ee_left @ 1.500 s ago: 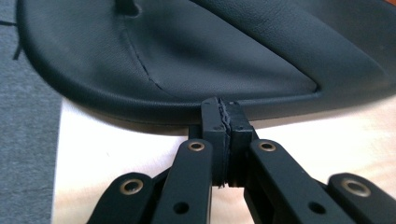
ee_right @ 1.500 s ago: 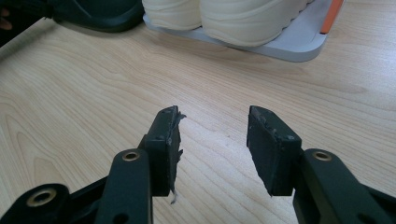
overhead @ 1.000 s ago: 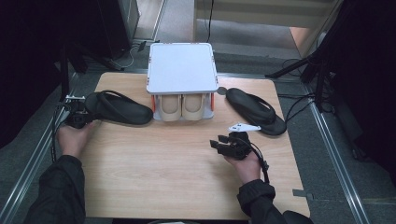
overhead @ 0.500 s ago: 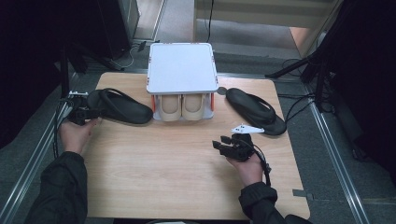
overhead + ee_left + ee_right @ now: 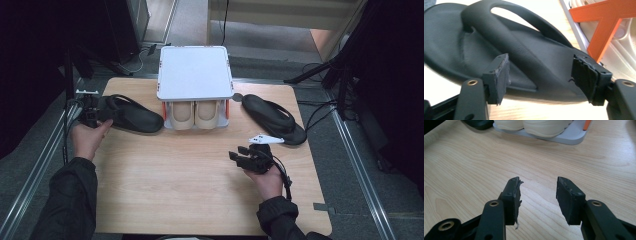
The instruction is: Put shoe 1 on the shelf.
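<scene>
I can read no text, label, brand, number or sign anywhere; my sandal (image 5: 524, 57) is plain black, with no mark on its strap or sole that I can make out; the rack (image 5: 195, 72) has a blank white top and bare orange corners; the pale shoes (image 5: 195, 114) under it show no logo; the table (image 5: 200, 185) is bare wood grain; the pads (image 5: 565, 195) of my right tool carry nothing written; those of my left tool (image 5: 544, 80) are equally plain.
</scene>
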Action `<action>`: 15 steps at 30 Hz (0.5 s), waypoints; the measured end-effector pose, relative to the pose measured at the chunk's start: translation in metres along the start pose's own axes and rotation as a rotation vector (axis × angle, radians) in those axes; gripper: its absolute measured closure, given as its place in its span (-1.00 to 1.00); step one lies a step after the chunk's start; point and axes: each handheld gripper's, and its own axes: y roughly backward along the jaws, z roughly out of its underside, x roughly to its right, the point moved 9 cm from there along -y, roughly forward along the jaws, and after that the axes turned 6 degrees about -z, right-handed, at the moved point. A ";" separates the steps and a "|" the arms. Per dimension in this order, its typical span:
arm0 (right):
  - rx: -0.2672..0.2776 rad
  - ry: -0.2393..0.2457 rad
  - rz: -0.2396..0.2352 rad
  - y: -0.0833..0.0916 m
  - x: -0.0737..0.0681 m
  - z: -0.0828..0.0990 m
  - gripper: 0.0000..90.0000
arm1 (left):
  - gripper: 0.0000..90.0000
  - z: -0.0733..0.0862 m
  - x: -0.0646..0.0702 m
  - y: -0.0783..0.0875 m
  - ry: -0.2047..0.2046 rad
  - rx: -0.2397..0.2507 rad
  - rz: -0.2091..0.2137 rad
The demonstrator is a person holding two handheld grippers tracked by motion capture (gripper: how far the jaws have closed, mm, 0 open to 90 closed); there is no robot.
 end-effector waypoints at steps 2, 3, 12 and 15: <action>0.005 0.000 0.003 0.001 0.001 0.001 0.21 | -0.37 -0.001 0.002 -0.003 -0.003 -0.006 -0.002; 0.008 -0.007 0.005 0.002 0.001 0.001 0.21 | -0.38 -0.002 0.003 -0.005 -0.004 -0.003 0.000; 0.014 -0.009 0.017 0.007 0.004 0.004 0.21 | -0.45 0.001 -0.001 -0.022 0.031 -0.013 -0.029; 0.016 -0.015 0.021 0.008 0.004 0.005 0.21 | -0.45 0.000 0.000 -0.025 0.019 -0.013 -0.056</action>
